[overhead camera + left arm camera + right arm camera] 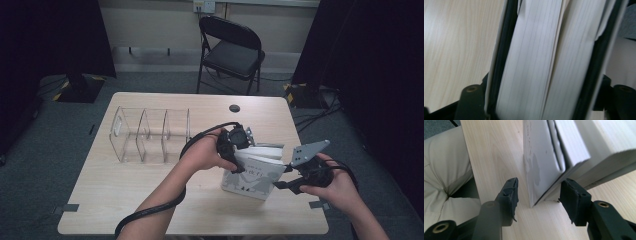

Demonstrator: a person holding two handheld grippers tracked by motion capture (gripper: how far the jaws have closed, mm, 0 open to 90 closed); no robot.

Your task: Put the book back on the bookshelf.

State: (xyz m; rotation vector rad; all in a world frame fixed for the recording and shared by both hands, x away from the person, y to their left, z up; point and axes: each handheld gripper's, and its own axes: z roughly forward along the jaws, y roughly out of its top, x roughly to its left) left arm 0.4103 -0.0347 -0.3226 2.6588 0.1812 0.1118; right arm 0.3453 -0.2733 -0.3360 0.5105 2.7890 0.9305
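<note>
A white book [252, 177] with dark figures on its cover stands upright on the wooden table [125, 200], right of centre. My left gripper [240, 156] comes down on its top edge. In the left gripper view the page block [536, 62] is packed between the two jaws, so this gripper is shut on the book. My right gripper [280, 184] sits low at the book's right end. In the right gripper view [539, 192] it is open, its pads [511, 192] astride the book's lower corner [541, 170] with a gap on the left side.
A clear acrylic divider rack [150, 132] stands at the table's back left. A small round black disc [234, 108] lies near the far edge. A black folding chair [232, 50] stands behind the table. More white pages [599, 145] lie behind the book.
</note>
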